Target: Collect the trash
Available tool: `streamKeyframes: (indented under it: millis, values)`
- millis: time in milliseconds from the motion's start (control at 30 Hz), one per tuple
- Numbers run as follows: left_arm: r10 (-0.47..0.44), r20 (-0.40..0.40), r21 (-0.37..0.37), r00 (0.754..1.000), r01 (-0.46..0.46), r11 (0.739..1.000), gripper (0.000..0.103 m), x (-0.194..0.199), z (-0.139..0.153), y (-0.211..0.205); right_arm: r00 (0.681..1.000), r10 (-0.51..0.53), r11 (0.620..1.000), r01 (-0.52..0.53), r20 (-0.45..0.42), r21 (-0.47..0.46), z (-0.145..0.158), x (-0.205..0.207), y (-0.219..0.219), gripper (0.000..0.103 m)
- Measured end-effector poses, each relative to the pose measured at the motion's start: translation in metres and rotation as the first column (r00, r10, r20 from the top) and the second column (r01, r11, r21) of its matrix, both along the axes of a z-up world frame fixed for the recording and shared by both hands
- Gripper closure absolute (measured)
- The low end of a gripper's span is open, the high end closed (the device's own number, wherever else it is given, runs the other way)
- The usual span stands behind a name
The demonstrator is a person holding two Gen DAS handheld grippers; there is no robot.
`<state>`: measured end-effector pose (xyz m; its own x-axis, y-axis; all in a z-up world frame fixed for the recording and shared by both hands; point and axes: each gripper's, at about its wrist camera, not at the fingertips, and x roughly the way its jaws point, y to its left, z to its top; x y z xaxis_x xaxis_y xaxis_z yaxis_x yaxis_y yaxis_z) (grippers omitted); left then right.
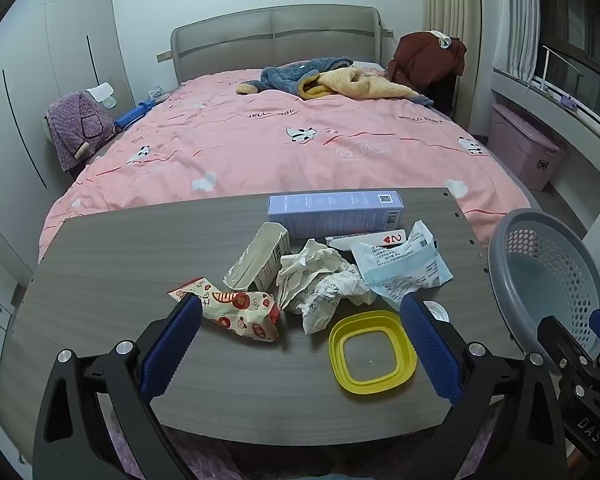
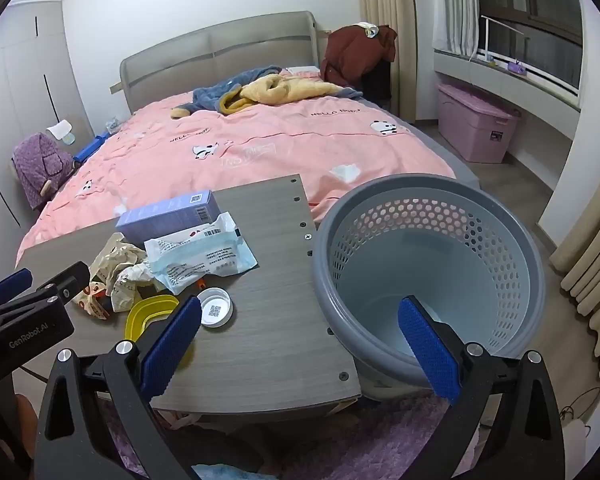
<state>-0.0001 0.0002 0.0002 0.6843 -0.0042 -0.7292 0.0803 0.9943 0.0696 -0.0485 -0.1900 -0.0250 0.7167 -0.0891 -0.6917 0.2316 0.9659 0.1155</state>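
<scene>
The trash lies in a heap near the middle of the counter [image 1: 100, 264]: a crumpled paper [image 1: 320, 284], a printed snack wrapper [image 1: 240, 316], a torn white carton [image 1: 260, 258], a plastic pouch [image 1: 400, 272] and a lilac box [image 1: 336, 216] toward the far edge. These look light, soft and easy to crush; the paper's raised folds should give a good hold, while the film pouch may slip. A stiff yellow lid [image 1: 372, 354] lies flat toward the near edge. The perforated grey basket [image 2: 428, 276] stands empty just beside the right edge. The left hand-held gripper [image 1: 300, 344] and right hand-held gripper [image 2: 300, 344] both stand wide apart, holding nothing.
</scene>
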Motion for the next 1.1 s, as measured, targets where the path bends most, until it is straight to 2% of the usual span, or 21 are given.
streamKeyframes:
  millis: [1100]
  values:
    - [-0.006, 0.016, 0.001, 1.0, 0.006, 1.0, 0.008, -0.009, 0.013, -0.001, 1.0, 0.004, 1.0, -0.004, 0.011, 0.011, 0.002, -0.001, 0.001, 0.006]
